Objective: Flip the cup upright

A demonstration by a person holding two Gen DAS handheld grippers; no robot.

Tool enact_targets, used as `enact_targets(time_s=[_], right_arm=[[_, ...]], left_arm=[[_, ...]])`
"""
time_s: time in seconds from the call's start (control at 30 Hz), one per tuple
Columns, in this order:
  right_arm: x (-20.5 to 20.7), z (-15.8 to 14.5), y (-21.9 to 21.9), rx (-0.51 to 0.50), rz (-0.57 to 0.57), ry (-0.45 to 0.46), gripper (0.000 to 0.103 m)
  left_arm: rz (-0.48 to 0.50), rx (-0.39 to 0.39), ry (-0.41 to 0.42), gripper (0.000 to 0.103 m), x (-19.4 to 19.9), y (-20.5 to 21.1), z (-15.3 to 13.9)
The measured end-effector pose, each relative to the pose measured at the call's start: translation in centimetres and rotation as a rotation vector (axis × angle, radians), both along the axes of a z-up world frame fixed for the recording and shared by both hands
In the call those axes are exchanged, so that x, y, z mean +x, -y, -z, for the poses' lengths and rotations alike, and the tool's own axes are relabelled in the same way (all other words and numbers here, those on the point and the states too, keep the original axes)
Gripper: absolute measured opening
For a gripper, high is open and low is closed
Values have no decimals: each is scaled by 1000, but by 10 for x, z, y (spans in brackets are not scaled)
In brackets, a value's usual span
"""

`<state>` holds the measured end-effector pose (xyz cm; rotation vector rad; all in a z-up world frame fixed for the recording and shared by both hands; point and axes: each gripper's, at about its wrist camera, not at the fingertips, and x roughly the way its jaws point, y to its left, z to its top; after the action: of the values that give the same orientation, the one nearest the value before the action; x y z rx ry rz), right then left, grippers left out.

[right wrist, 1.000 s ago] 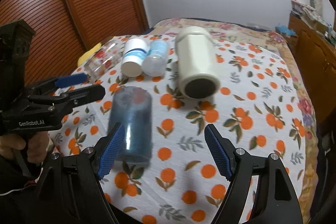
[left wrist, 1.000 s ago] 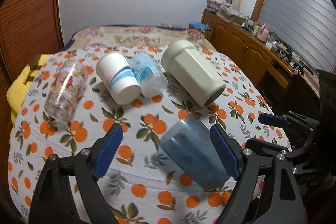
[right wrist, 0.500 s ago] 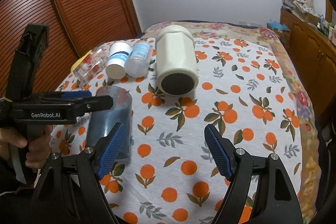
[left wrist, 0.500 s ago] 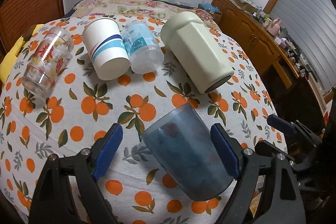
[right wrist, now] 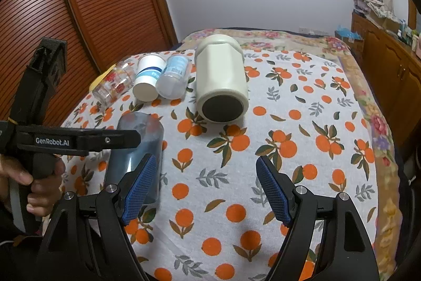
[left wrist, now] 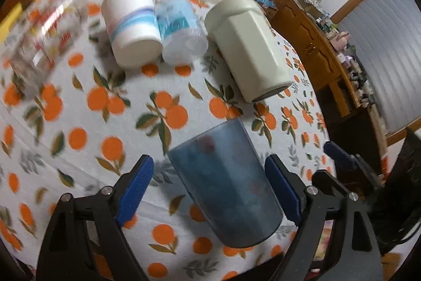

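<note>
A translucent blue plastic cup (left wrist: 226,181) lies on its side on the orange-patterned tablecloth (left wrist: 92,123). My left gripper (left wrist: 210,188) is open, and the cup sits between its blue pads, closer to the right pad; touch cannot be told. In the right wrist view the same cup (right wrist: 136,149) lies at the left, partly hidden by the left gripper's finger (right wrist: 79,141). My right gripper (right wrist: 208,191) is open and empty, to the right of the cup above the cloth.
Lying on their sides at the back are a cream jar (right wrist: 221,80), a clear blue-labelled cup (right wrist: 173,78), a white paper cup (right wrist: 148,78) and a printed glass (right wrist: 113,86). A wooden cabinet (right wrist: 389,49) stands right of the table; a wooden sliding door (right wrist: 79,4) is left.
My left gripper has moved forward and lower, so the blue cup now sits deeper between its pads. My right gripper has pulled back slightly from the table.
</note>
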<state>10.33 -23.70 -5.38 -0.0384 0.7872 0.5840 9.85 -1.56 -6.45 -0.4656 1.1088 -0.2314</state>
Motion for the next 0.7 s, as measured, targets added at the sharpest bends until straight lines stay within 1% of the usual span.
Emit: enact_targets(time_s=[0.03,0.1,0.2,0.27,0.3,0.33,0.37,0.4,0.53,0.67,0.7], right_arm=[[0,0,0,-1,0,-1,80],[1,1,1,-1,1,-4,80],[2,2,3,2,4,-9,80],[2,3,3,1,3,-11,80],[1,3,3,0,2,-11,80],[1,3,3,-1,1,-11,80],[1,3,3,-2,0,-11,80],[1,3,3,-1,2,-11,80],[2,4,5,1,5,-14,80],[2,7,6,-1,5,-21,80],[2,8,5,-3,5,-22,80]], left_arm=[[-1,-32,-20,88,1,-2,3],[-2,-69,-45,88,2,-2,8],[8,-92,-74,86,3,2,12],[17,-90,-85,85,4,6,14],[25,-83,-83,81,4,7,13],[36,-93,-89,76,5,8,12],[40,-97,-95,75,6,8,12],[44,-85,-95,74,8,9,11],[58,6,-46,73,13,10,4],[69,112,57,72,10,6,-11],[67,126,77,72,10,4,-13]])
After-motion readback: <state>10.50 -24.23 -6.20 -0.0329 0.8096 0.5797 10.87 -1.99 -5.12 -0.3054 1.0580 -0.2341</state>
